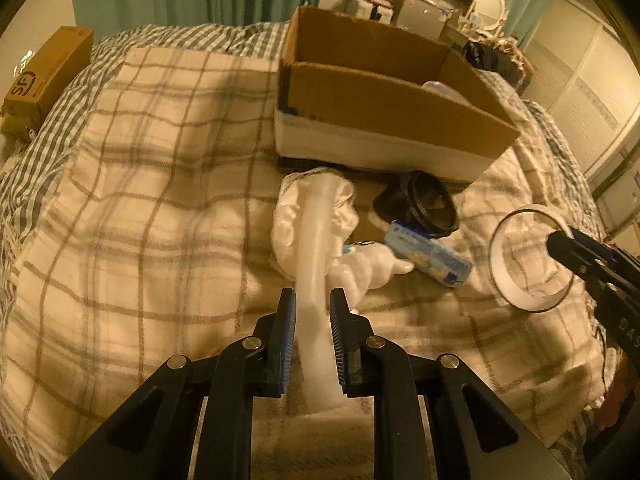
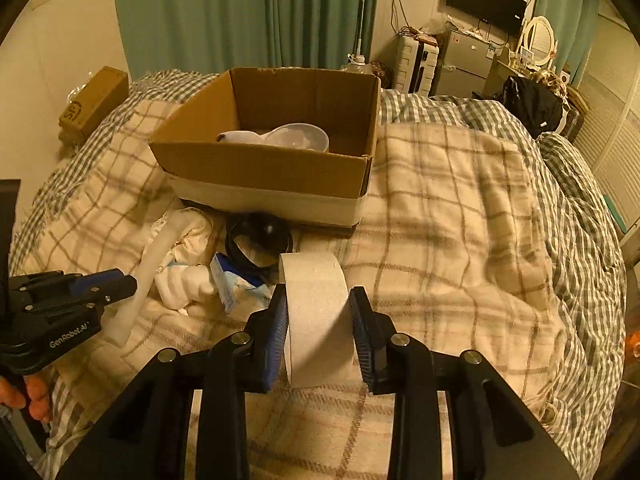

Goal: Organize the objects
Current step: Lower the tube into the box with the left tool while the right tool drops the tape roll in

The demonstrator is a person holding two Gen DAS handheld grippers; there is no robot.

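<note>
On the bed: a plaid blanket (image 2: 460, 208) with an open cardboard box (image 2: 272, 168) sitting on it, and a little heap of stuff just in front of the box.

Left tongs (image 1: 313, 312): closed around a long white tube (image 1: 314, 264). Its far end is still down in the heap, among the white cloth (image 1: 320, 208).

Right tongs (image 2: 318, 308): gripping a roll of tape (image 2: 316, 312) across its width, held off the blanket, well short of the box.

Still in the heap: a black ring-shaped thing (image 1: 430, 204), a blue and white packet (image 1: 428, 256), and something white and fluffy (image 1: 376, 270) next to the tube.

Already in the box: a couple of clear plastic bowls or lids (image 2: 288, 138), can't really tell which.

Step in hand: I'd say pick-up is done for both hands and it's carry-to-box time.

Next move: the tape looks like the easy one, just go forward over the near wall and let go. The tube is long, so it probably needs lifting clear of the cloth first, or it'll drag the cloth along.
</note>
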